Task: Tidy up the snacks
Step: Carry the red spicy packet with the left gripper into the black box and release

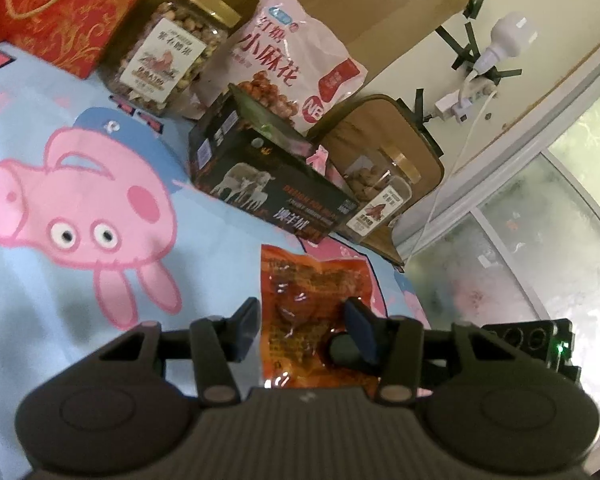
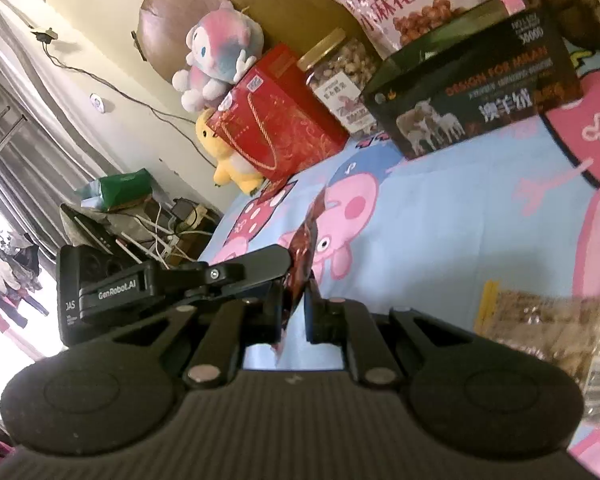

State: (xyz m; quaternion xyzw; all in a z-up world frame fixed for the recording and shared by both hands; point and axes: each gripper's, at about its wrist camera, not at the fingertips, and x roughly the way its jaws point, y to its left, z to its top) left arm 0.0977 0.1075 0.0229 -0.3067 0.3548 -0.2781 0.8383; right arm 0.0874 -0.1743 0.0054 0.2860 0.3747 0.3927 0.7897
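right gripper point(image 2: 296, 312) clamps red snack packet point(image 2: 305, 258) | left gripper point(image 1: 302, 326) fingers apart around packet | advice: left closes firmly before right releases

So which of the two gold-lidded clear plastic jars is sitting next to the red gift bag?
The nut-filled jar left of the pink snack bag; it stands by the red gift bag. The other jar sits beyond the black box.

Orange-red snack packet point(image 1: 314, 312) (glossy, crinkled) is held edge-up above the blue cartoon sheet point(image 1: 40, 128).
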